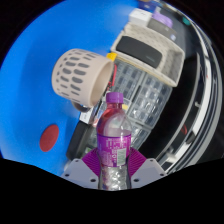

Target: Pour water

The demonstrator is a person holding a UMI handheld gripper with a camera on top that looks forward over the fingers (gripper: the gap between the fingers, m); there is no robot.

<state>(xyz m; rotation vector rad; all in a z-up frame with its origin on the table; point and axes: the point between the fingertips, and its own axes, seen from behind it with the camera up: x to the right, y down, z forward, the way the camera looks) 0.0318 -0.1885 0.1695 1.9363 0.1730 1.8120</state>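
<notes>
My gripper [113, 163] is shut on a clear plastic water bottle [113, 135] with a purple cap and a purple label. Both magenta pads [94, 157] press on the bottle's sides. The view is tilted, so the bottle is held off the blue table [35, 80]. Just beyond the bottle's cap lies a beige cup [82, 74] with a perforated wall, its open mouth seen side-on. A clear ribbed plastic container [148, 108] sits beside the cup, right behind the bottle's top.
A white and beige box-shaped appliance [148, 48] stands past the clear container. A red round spot [49, 137] lies on the blue table near the left finger. A dark area with cables runs along the right side.
</notes>
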